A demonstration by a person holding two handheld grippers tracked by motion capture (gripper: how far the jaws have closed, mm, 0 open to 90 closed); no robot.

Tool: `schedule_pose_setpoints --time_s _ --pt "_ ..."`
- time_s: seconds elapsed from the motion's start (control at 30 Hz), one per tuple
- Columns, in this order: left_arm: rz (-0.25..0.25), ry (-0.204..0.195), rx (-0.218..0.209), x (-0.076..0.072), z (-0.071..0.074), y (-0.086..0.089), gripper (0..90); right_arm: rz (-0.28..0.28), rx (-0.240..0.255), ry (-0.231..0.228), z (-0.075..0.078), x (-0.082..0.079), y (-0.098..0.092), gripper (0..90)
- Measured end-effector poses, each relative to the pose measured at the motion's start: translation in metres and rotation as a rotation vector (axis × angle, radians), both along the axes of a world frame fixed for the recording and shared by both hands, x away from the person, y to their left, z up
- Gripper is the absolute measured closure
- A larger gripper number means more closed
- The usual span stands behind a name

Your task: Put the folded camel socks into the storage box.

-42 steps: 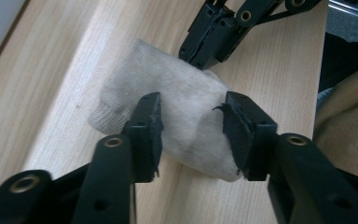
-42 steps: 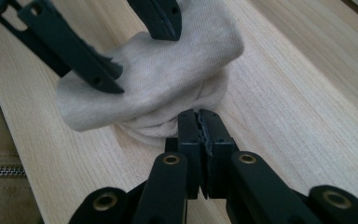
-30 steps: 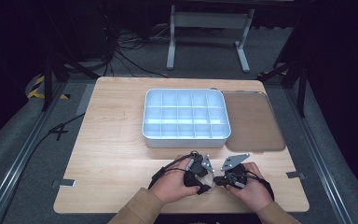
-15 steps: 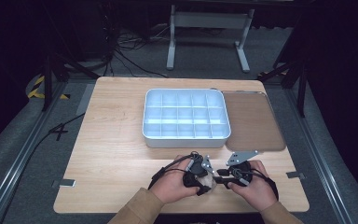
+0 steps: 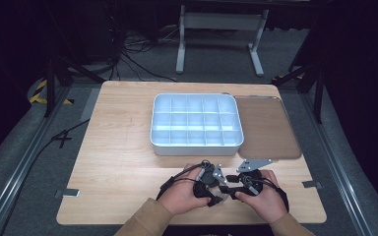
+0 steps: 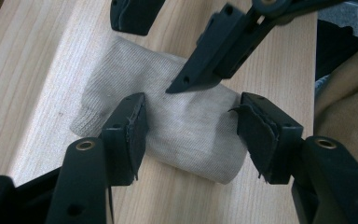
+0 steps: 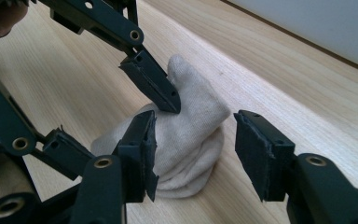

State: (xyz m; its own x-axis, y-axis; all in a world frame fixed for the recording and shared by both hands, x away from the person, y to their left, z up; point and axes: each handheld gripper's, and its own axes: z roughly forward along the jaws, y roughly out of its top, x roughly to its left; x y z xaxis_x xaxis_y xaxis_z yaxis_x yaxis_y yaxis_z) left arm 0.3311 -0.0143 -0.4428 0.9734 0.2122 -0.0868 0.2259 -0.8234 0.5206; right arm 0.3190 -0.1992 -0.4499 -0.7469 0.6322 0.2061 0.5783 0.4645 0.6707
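Note:
A beige knitted sock lies folded on the wooden table near its front edge. My left gripper stands open over it, one pad on either side, neither pressing; its jaws have widened a little. My right gripper faces it from the other side, open astride the sock; its jaws have just been opening and the pads are off the cloth. One of its black jaws points down at the sock's top. In the high view the left gripper and the right gripper meet tip to tip between two hands.
A white tray with several empty compartments sits at the table's middle, just beyond the hands. A brown flat lid lies against its right side. The table's front edge runs close under the wrists.
Both hands stay at the same spot near the front edge. The grey plate on the right gripper has shifted slightly.

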Motion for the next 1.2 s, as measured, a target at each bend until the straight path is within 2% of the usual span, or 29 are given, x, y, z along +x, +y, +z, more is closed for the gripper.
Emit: schedule_pose_setpoints --time_s 0.27,0.53,0.67,0.77,0.93,1.03,1.2 --pt "0.001 0.015 0.008 -0.002 0.0 0.0 41.3 -0.01 -0.012 0.027 -0.009 0.003 0.003 45.1" --pt "0.002 0.018 0.014 -0.002 0.0 0.003 40.9 -0.013 0.015 0.107 -0.017 0.008 0.002 44.8" --pt "0.016 0.018 0.007 -0.004 -0.001 0.004 39.7 0.01 0.022 0.131 -0.017 0.01 0.003 50.5" --pt "0.017 0.019 0.018 -0.005 0.0 0.005 38.7 0.02 0.027 0.14 -0.017 0.011 0.004 53.9" --pt "0.031 0.025 0.023 -0.006 0.003 0.01 38.6 0.038 0.06 0.19 -0.019 0.014 0.002 65.6" --pt "0.04 0.026 0.001 -0.005 0.007 0.016 38.6 0.052 0.053 0.188 -0.017 0.013 0.004 70.2" --pt "0.061 0.024 -0.008 -0.004 0.011 0.023 38.0 0.057 0.031 0.171 -0.015 0.012 0.007 72.7"
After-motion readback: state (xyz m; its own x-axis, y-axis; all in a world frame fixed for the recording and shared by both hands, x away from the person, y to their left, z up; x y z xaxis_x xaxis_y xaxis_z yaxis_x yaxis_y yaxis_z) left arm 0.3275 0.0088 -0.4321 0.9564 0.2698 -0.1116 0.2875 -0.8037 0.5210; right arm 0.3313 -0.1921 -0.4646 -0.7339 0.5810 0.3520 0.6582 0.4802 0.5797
